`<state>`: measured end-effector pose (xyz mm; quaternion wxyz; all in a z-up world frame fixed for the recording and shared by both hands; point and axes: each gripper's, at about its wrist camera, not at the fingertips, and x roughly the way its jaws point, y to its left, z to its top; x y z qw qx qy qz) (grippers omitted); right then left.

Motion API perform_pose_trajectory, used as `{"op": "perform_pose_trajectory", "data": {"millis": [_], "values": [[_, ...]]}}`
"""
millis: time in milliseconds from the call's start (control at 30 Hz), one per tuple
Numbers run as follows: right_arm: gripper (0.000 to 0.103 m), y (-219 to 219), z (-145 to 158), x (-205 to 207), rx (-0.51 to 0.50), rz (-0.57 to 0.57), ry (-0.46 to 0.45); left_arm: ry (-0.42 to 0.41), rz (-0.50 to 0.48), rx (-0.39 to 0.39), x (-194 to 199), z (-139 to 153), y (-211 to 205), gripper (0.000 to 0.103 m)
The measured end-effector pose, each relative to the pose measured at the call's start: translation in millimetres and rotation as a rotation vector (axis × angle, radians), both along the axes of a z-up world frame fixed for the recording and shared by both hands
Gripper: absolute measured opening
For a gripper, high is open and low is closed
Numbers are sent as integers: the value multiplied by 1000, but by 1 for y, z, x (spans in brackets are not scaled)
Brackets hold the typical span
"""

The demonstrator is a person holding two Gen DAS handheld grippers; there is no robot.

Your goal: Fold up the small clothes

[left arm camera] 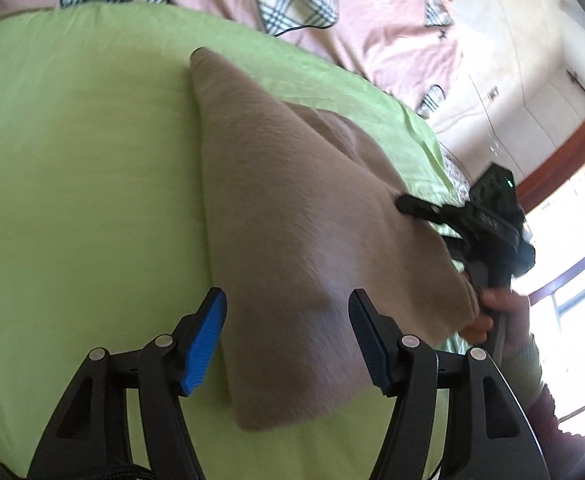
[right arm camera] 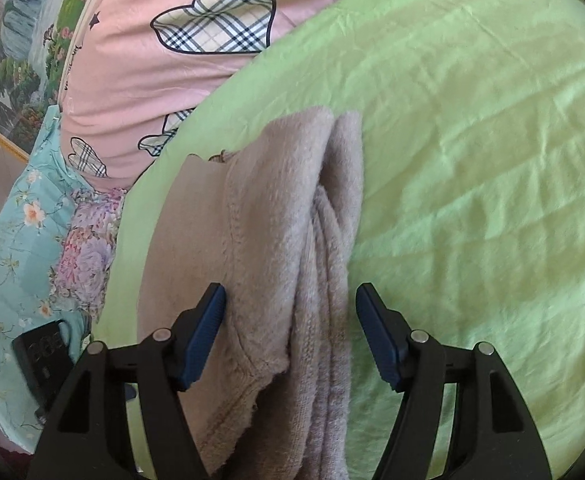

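Note:
A beige knitted garment (left arm camera: 292, 208) lies folded on the green sheet (left arm camera: 72, 160). In the left wrist view my left gripper (left arm camera: 288, 344) stands open over its near end, and the blue pads (left arm camera: 206, 340) on either side do not press the cloth. Further right in that view, my right gripper (left arm camera: 432, 220) reaches over the garment's edge, held by a hand (left arm camera: 488, 312). In the right wrist view the garment (right arm camera: 276, 240) shows stacked layers with a rolled fold along its right side. The right gripper (right arm camera: 290, 336) is open above those layers, its pads clear of the knit.
A pink quilt (right arm camera: 140, 60) with plaid hearts lies beyond the green sheet (right arm camera: 472, 160). A floral turquoise cloth (right arm camera: 20, 240) sits at the left with a black device (right arm camera: 40, 364) on it. A framed picture (right arm camera: 16, 60) hangs at the far left; a bright window (left arm camera: 572, 240) is on the right.

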<state>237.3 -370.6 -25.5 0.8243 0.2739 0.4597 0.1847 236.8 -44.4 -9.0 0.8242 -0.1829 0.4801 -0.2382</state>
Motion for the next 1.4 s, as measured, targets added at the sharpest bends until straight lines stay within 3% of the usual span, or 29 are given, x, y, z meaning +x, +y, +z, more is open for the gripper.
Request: {"op": "perform_pose_trajectory", "data": {"millis": [233,400,433,500,667,833,1100,1233,1400], "values": [[73,-3,-12,7,44,15,19,53,12,-72,52,-24,-5,74],[73,2,-17,17,73,39,23,85,-3,-158,85,-46,-8,72],[72,3,-19,19,78,40,26,88,-7,-184,88,-49,-7,67],[52,7,-22,22,99,43,40,72,-16,-181,87,-47,-6,61],[40,21,-11,12,100,24,20,12,-23,-178,68,-28,2,48],[37,49,9,-4,134,63,-38,-51,13,-182,29,0,40,45],[37,160,5,0,213,244,-74,-97,161,-88,-41,27,140,45],[37,207,-3,0,248,316,-74,-101,202,-57,-70,22,178,45],[37,234,-19,0,209,347,-42,-42,246,-73,-84,-10,202,47]]}}
